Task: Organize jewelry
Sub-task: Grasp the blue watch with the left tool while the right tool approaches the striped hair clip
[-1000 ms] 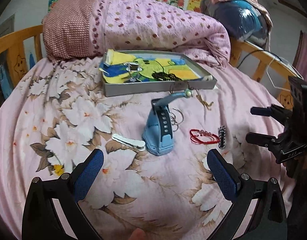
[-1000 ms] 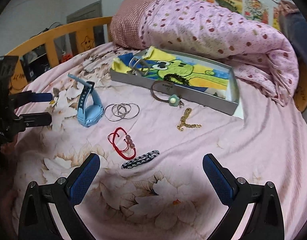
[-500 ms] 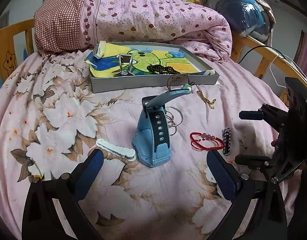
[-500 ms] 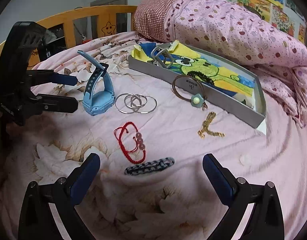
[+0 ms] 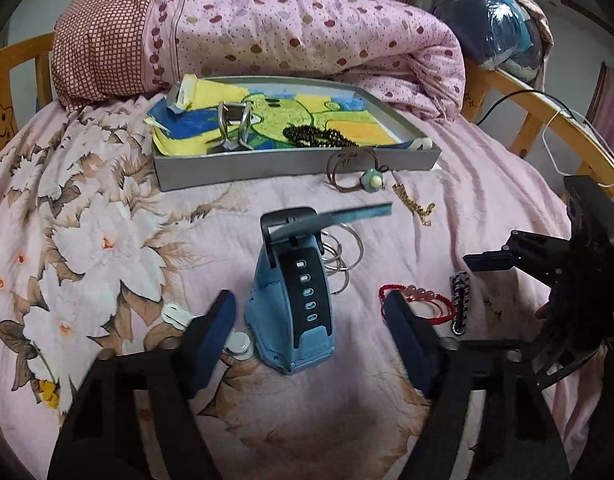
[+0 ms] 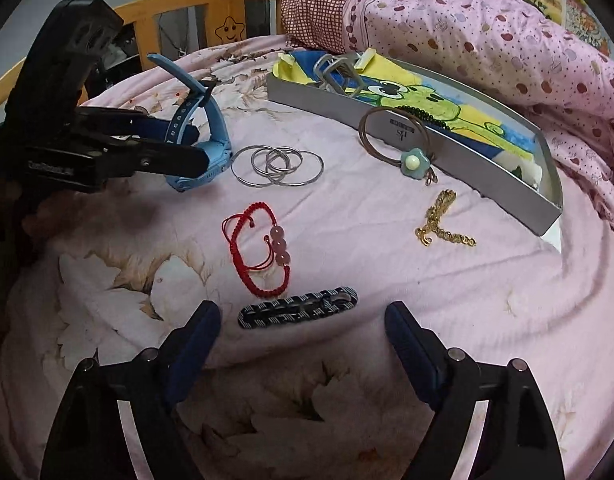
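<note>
A blue watch (image 5: 295,300) stands on the bed between the fingers of my open left gripper (image 5: 311,320); it also shows in the right wrist view (image 6: 199,136). My open right gripper (image 6: 303,332) straddles a black patterned hair clip (image 6: 299,312). A red cord bracelet (image 6: 263,248), silver bangles (image 6: 277,164), a gold chain (image 6: 441,220) and a brown hair tie with a green flower (image 6: 411,160) lie loose on the sheet. A grey tray (image 5: 295,166) holds a silver watch (image 5: 233,128) and dark beads (image 5: 315,136).
A white clip (image 5: 179,314) lies by my left finger. A rolled pink quilt (image 5: 287,28) lies behind the tray. A wooden bed rail (image 5: 547,116) runs along the right, another (image 6: 187,12) on the left.
My left gripper moved forward and now straddles the blue watch. My right gripper moved forward and down toward the black hair clip. Both stay open.
</note>
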A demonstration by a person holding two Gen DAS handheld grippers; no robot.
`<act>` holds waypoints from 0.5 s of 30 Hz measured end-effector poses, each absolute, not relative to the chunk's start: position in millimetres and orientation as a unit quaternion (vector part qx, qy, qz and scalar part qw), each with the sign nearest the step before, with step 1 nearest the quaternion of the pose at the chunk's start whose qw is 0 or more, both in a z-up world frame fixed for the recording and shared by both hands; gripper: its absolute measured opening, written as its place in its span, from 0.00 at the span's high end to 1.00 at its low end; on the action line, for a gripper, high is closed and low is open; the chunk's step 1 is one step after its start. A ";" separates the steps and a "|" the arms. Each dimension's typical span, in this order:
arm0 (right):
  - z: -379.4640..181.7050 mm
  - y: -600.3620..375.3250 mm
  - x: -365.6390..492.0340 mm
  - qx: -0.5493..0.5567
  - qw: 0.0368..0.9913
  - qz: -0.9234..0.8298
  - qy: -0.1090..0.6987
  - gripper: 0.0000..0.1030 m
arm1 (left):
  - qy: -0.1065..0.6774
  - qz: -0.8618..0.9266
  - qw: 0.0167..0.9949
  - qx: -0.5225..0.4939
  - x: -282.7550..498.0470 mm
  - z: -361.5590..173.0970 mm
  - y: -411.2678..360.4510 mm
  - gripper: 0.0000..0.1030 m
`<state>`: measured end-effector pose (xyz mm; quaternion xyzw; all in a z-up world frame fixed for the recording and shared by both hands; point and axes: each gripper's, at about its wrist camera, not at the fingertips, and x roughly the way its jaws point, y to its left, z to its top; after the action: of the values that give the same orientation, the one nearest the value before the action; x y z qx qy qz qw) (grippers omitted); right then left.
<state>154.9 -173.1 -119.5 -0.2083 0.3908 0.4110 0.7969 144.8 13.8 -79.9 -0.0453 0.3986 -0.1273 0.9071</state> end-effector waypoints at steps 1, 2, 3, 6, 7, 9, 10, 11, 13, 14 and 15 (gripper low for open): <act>-119.6 -173.9 156.0 -0.206 0.798 0.410 0.391 0.21 | 0.402 -0.126 0.906 -0.045 146.3 -81.7 13.1 0.44; -119.8 -175.0 156.9 -0.204 0.798 0.409 0.392 0.23 | 0.401 -0.120 0.907 -0.044 146.8 -82.5 12.9 0.45; -119.9 -175.5 157.7 -0.203 0.799 0.408 0.393 0.24 | 0.400 -0.117 0.908 -0.043 147.1 -82.9 13.0 0.47; -119.7 -175.8 157.7 -0.204 0.800 0.407 0.392 0.28 | 0.398 -0.103 0.911 -0.042 146.1 -83.0 14.7 0.58; -119.7 -174.9 157.0 -0.209 0.800 0.406 0.389 0.28 | 0.398 -0.097 0.912 -0.039 145.9 -82.7 15.3 0.65; -119.5 -172.2 154.4 -0.222 0.801 0.403 0.383 0.28 | 0.398 -0.091 0.912 -0.033 145.7 -82.7 15.9 0.68; -118.8 -170.1 152.6 -0.232 0.803 0.400 0.376 0.28 | 0.399 -0.091 0.912 -0.032 145.3 -82.7 15.9 0.69; -118.1 -168.0 150.8 -0.243 0.804 0.397 0.369 0.28 | 0.398 -0.090 0.912 -0.027 144.7 -82.5 15.0 0.69; -117.9 -165.7 148.2 -0.258 0.806 0.395 0.358 0.28 | 0.394 -0.091 0.915 -0.019 142.6 -81.1 12.7 0.83; -117.9 -164.3 146.6 -0.266 0.806 0.394 0.353 0.28 | 0.396 -0.096 0.913 -0.017 142.3 -80.1 10.2 0.83; -118.0 -163.9 146.4 -0.268 0.806 0.394 0.351 0.28 | 0.396 -0.095 0.913 -0.012 141.6 -78.8 7.3 0.83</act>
<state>146.4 -163.9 -118.0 -0.2683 0.3515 0.3944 0.8056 141.6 7.3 -78.8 -0.0122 0.3961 -0.0949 0.9132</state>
